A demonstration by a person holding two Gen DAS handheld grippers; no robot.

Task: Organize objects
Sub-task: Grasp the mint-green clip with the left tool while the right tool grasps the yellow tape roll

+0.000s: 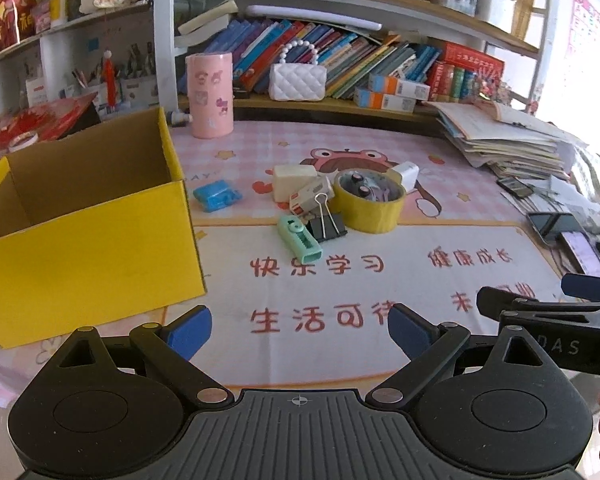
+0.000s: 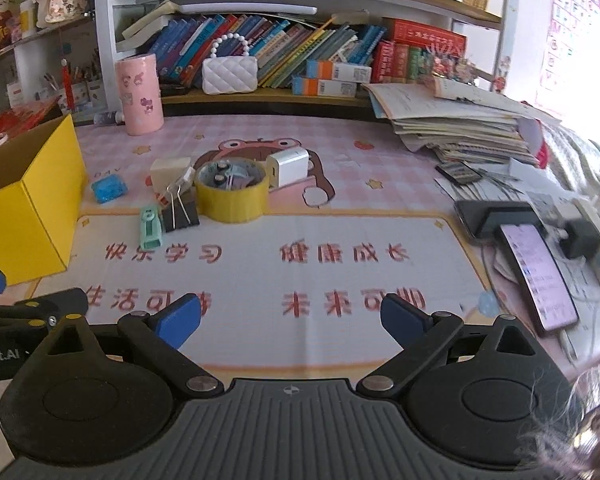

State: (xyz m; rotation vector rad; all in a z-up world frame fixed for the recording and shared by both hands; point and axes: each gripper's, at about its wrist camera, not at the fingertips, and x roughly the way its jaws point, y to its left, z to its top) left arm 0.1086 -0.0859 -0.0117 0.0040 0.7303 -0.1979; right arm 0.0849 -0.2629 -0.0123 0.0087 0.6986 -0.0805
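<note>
Both the left gripper [image 1: 300, 330] and the right gripper [image 2: 290, 318] are held spread wide above the tabletop [image 1: 340, 292], with nothing between the fingers. A tape roll [image 1: 369, 206], binder clip [image 1: 326, 227], green clip [image 1: 300, 240] and blue eraser [image 1: 216, 197] are clustered at 12 o'clock, with the yellow box [image 1: 88, 248] at 10 o'clock.

Bare mat [image 1: 300, 280] before clutter, box [image 1: 92, 240] leftward

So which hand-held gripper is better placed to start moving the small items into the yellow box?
Probably left. The left hand-held gripper is open, facing the green corrector and binder clip, with the yellow box beside it. The right hand-held gripper is open too, farther from the box.
</note>
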